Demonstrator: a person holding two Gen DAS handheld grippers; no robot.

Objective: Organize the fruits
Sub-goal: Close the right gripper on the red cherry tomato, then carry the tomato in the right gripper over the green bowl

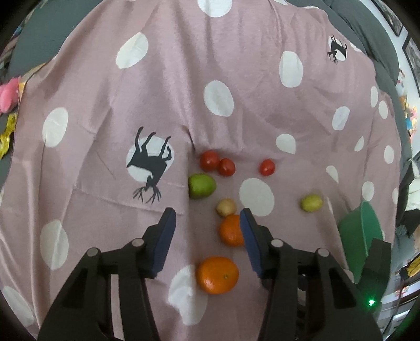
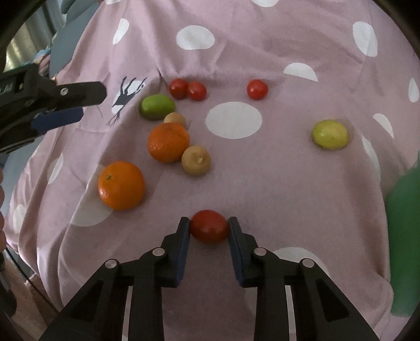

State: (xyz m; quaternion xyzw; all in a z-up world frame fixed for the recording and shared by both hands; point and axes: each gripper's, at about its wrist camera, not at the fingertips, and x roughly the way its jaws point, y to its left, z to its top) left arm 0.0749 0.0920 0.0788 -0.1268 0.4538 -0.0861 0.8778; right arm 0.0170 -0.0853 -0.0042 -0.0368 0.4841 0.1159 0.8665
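Fruits lie on a pink polka-dot cloth. My right gripper is shut on a red tomato, its pads touching both sides. My left gripper is open and empty above the cloth; it also shows in the right wrist view. Near it lie two oranges, a small brownish fruit, a green lime, three red tomatoes and a yellow-green lime. The right wrist view shows a second brownish fruit.
A green container stands at the cloth's right edge; it also shows in the right wrist view. Pink and yellow items lie off the cloth at the far left. Grey bedding borders the cloth at the back.
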